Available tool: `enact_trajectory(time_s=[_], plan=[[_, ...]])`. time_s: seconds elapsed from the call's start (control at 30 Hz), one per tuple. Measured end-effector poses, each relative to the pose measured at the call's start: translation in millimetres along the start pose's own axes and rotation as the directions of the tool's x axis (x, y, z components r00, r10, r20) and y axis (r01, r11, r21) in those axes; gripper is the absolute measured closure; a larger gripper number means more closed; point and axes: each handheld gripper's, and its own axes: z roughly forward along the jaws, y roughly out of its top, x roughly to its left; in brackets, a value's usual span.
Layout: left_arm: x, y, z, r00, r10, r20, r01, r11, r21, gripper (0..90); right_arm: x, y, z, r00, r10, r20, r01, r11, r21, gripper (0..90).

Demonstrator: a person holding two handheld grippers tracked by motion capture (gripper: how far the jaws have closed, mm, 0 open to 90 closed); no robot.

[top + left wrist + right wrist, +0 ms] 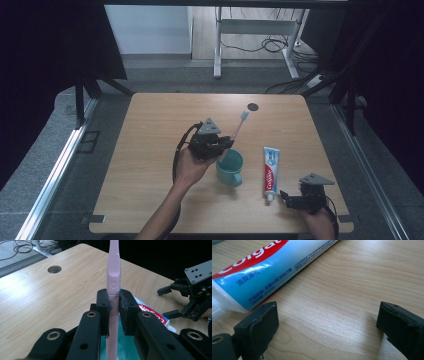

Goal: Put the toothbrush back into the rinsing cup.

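1. The left gripper (219,146) is clamped on the ribbed handle of a long pale-pink plastic toothbrush (238,131), its two black jaws pressed flat against either side of the handle, as the left gripper view shows.
2. Seen from above, the toothbrush slants up and away from the round teal plastic cup with a side handle (230,167); its bristled head stands high on the cup's far side, and its lower end dips towards the cup's mouth just beside the jaws.
3. In the left gripper view the teal of the cup lies directly beneath the jaws, so the handle's tip appears to be at or just inside the rim; whether it touches the bottom cannot be told.
4. To the right of the cup, close but apart from it, a white, red and blue toothpaste tube (270,172) lies flat on the light wooden tabletop (150,150), its cap end towards the person.
5. The right gripper (289,199) rests just beyond the tube's cap end, on the side away from the cup, jaws spread wide and holding nothing.
6. Judged from this, the step in hand is standing the toothbrush in the cup. Done well, it means keeping the handle's tip centred over the cup's mouth, lowering it steadily, and letting go only once it leans on the rim, so the light cup is not tipped towards the tube.
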Motion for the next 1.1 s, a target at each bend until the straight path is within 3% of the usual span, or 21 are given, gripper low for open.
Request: enact_trajectory(time_s=[0.73,1.1], plan=[[-4.2,-17.9,19.1,1.0,0.01,-0.002,-0.01,0.9998,0.018,79.5,0.2,0.0,0.0,1.0,-0.002,-0.002,0.002,1.0,-0.001,3.9],[-3.5,-30.4,25.6,0.9999,-0.012,0.003,0.012,0.9996,0.025,79.4,0.2,0.0,0.0,1.0,-0.004,-0.003,0.004,1.0,0.0,3.9]])
